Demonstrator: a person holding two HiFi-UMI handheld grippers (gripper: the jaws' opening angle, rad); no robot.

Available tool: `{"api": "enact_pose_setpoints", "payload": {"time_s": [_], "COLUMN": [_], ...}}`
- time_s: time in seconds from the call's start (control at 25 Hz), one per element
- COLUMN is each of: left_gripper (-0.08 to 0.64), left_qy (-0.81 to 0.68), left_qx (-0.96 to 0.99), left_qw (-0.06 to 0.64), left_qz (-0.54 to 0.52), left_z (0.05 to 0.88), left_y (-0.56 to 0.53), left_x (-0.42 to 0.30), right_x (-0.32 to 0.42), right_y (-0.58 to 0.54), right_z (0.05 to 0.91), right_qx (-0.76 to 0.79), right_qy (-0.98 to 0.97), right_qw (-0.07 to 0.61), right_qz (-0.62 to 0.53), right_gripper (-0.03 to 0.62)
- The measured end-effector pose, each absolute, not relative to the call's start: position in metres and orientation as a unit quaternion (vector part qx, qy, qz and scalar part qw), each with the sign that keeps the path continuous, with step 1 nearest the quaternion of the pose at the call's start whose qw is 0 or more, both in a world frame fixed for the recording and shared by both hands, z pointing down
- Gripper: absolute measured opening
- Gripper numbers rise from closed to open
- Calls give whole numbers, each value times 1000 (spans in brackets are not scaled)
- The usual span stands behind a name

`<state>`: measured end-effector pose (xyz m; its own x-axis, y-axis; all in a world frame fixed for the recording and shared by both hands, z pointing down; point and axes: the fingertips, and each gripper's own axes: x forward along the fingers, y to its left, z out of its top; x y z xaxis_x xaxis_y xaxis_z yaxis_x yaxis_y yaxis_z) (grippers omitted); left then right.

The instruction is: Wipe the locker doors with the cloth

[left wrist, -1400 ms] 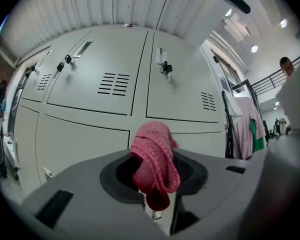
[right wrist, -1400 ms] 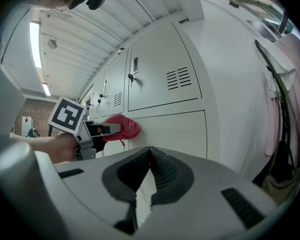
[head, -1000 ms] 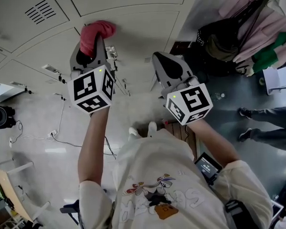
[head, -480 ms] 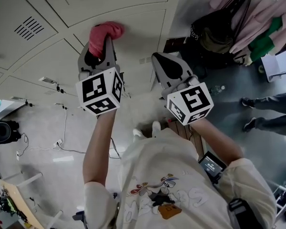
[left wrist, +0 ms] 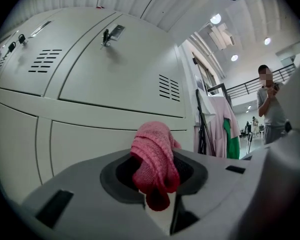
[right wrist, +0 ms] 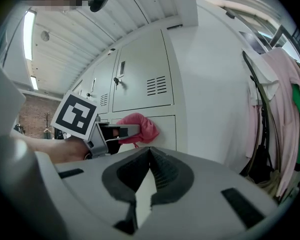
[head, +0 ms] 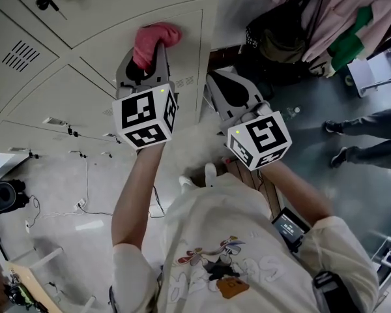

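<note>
A pink knitted cloth (head: 154,39) is pinched in my left gripper (head: 155,49), which is shut on it and presses it against a pale grey locker door (head: 111,70) near the right end of the locker row. In the left gripper view the cloth (left wrist: 152,166) bulges out from between the jaws, with the locker doors (left wrist: 105,79) close ahead. My right gripper (head: 212,78) hangs to the right of the left one, shut and holding nothing. Its own view shows the jaws (right wrist: 150,151) closed together, with the cloth (right wrist: 142,125) and left gripper (right wrist: 122,131) beyond them.
A rack with pink and green clothes (head: 342,15) and a black bag (head: 280,44) stands right of the lockers. A person's legs (head: 368,149) are at the far right. Cables (head: 85,168) lie on the floor. Keys hang in locker locks (left wrist: 108,35). A person (left wrist: 271,106) stands in the distance.
My left gripper has slid the cloth to the right along the locker door, closer to the row's right edge. The right gripper has hardly moved.
</note>
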<state>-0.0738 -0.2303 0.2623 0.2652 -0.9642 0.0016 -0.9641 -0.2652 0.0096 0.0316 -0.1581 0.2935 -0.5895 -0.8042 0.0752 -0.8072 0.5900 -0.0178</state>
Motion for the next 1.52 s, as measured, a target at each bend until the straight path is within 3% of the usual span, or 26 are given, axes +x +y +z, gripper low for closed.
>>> {"api": "enact_pose_setpoints", "payload": {"time_s": [0.76,1.52], "left_gripper": [115,115], "left_qy": [-517,-562], "left_qx": [854,824], "left_qw": [-24,2], "left_qz": [51,76], "left_z": [279,316], "left_y": [-252,-238], "left_x": [12,-51], "right_x": [57,14], "right_y": [-165,-161], "right_z": [294,299], "right_qx": [479,442], "right_qy": [-877,-896], "right_qw": [29,30], "right_qz": [31,37], "right_gripper": [6,6]}}
